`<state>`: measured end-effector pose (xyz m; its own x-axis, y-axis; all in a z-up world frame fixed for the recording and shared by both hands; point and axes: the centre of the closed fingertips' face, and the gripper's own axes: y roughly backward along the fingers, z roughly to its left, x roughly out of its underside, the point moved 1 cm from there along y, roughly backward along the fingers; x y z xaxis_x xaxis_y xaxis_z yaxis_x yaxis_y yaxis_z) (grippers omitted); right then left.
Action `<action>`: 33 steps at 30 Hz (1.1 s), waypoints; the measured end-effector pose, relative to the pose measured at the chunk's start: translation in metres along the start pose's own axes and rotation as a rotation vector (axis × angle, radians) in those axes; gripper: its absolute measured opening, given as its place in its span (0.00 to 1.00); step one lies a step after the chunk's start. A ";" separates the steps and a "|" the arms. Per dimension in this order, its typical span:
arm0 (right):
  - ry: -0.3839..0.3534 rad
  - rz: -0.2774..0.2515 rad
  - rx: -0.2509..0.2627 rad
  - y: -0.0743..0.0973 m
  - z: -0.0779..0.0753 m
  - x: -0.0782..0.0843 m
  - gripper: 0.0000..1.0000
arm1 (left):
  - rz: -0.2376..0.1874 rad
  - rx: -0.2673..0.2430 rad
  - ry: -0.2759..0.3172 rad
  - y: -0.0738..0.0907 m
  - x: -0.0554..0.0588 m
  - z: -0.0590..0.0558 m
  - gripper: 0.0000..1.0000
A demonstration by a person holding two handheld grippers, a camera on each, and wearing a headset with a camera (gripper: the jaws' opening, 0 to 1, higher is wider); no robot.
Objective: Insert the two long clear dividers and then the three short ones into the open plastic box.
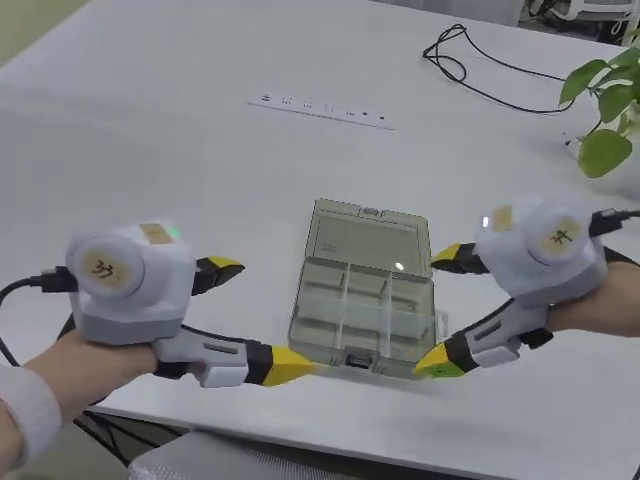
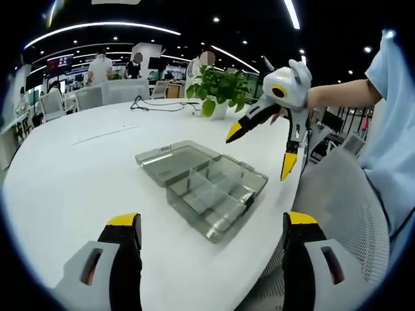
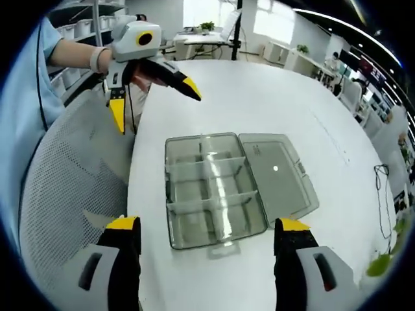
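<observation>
Clear plastic box (image 1: 322, 347) with dividers (image 1: 347, 290) inside

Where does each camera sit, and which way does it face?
Head view: on the headset, looking down at the plastic box; shows left hand, right hand, left hand-held gripper, right hand-held gripper.
Left gripper view: on the left hand-held gripper, facing the box and the right one; own jaws below.
Right gripper view: mirrored, facing the box and the left one; own jaws below.
Both gripper views share the box.
</observation>
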<state>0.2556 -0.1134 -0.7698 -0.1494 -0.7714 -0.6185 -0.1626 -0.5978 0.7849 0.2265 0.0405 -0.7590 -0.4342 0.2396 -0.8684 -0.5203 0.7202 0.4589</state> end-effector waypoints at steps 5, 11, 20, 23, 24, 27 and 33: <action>-0.084 -0.050 0.060 0.014 0.005 0.013 0.94 | -0.001 -0.016 -0.014 0.005 -0.001 0.001 0.93; -0.190 -0.137 0.146 0.034 0.009 0.033 1.00 | -0.010 -0.041 -0.055 0.010 -0.005 0.002 0.96; -0.358 -0.276 0.329 0.073 0.020 0.074 1.00 | -0.012 -0.092 -0.072 0.017 -0.004 -0.003 1.00; -0.401 -0.302 0.359 0.084 0.026 0.084 1.00 | -0.010 -0.110 -0.070 0.021 -0.004 -0.005 1.00; -0.414 -0.310 0.362 0.087 0.028 0.086 1.00 | -0.007 -0.116 -0.076 0.023 -0.004 -0.007 1.00; -0.418 -0.338 0.374 0.096 0.033 0.087 1.00 | -0.019 -0.129 -0.068 0.028 -0.007 -0.009 1.00; -0.381 -0.360 0.339 0.102 0.039 0.074 1.00 | -0.035 -0.168 -0.069 0.034 -0.014 -0.012 1.00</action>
<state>0.1894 -0.2232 -0.7368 -0.3546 -0.3655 -0.8606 -0.5585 -0.6553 0.5085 0.2064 0.0536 -0.7292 -0.3655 0.2644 -0.8925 -0.6524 0.6112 0.4482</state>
